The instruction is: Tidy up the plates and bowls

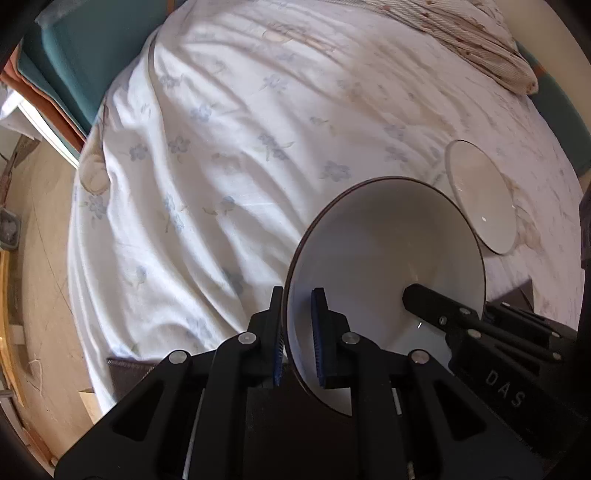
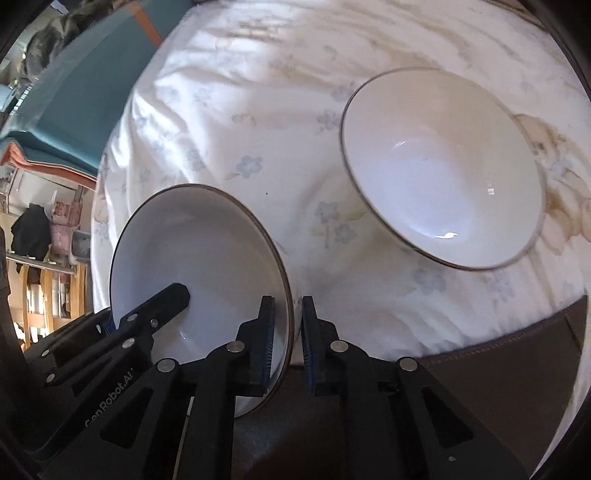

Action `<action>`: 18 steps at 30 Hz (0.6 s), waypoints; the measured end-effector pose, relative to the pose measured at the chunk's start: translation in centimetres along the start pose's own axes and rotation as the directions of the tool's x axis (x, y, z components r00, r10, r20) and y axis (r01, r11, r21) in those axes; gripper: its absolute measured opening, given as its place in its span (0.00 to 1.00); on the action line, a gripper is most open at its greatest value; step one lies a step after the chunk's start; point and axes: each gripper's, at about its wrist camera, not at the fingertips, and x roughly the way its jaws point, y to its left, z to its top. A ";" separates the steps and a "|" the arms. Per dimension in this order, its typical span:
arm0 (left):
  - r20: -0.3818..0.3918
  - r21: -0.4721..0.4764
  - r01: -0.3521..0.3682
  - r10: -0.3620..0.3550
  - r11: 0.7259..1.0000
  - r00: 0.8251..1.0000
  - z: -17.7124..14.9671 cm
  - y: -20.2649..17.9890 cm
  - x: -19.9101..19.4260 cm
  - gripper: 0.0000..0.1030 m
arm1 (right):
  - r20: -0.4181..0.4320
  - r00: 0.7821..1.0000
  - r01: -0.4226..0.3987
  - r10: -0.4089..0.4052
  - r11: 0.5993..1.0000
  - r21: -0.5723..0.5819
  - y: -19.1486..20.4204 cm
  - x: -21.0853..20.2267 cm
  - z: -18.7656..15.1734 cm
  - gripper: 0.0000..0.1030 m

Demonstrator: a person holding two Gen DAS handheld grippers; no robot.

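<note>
Both grippers pinch the same white bowl (image 1: 384,266) by its dark rim, from opposite sides, holding it above the flowered bedsheet (image 1: 207,155); the left gripper (image 1: 300,336) has its fingers drawn narrow with the rim's left edge between the blue pads (image 1: 318,332), one finger inside the bowl and one outside; the right gripper (image 2: 289,339) clamps the opposite edge the same way, its pads close together around the wall; in the left wrist view the right gripper reaches into the bowl from its right side, and in the right wrist view the left gripper reaches in from the bowl's left; the bowl (image 2: 195,266) tilts with its opening toward both cameras, and its lower edge is hidden behind the finger linkages; a second white bowl (image 2: 443,166) with a dark rim rests on the sheet (image 2: 258,110) beyond the held bowl and to its right, well apart from it, seen foreshortened in the left wrist view (image 1: 480,195); a brown leather-like surface (image 2: 509,362) lies just below the held bowl, its extent cut off by the frame; a striped pillow (image 1: 461,33) lies far beyond the held bowl, partly cropped.
</note>
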 end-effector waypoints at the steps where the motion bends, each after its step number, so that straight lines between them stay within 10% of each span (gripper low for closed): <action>1: 0.003 -0.003 0.000 0.000 1.000 1.000 -0.2 -0.2 -0.5 0.10 | 0.003 1.000 -0.002 0.002 1.000 0.005 0.0 -0.4 -0.1 0.13; 18: 0.118 0.090 0.078 -0.089 0.993 0.989 -7.1 -5.7 -11.9 0.10 | 0.160 0.987 -0.032 0.033 0.999 -0.004 -1.3 -13.5 -8.1 0.15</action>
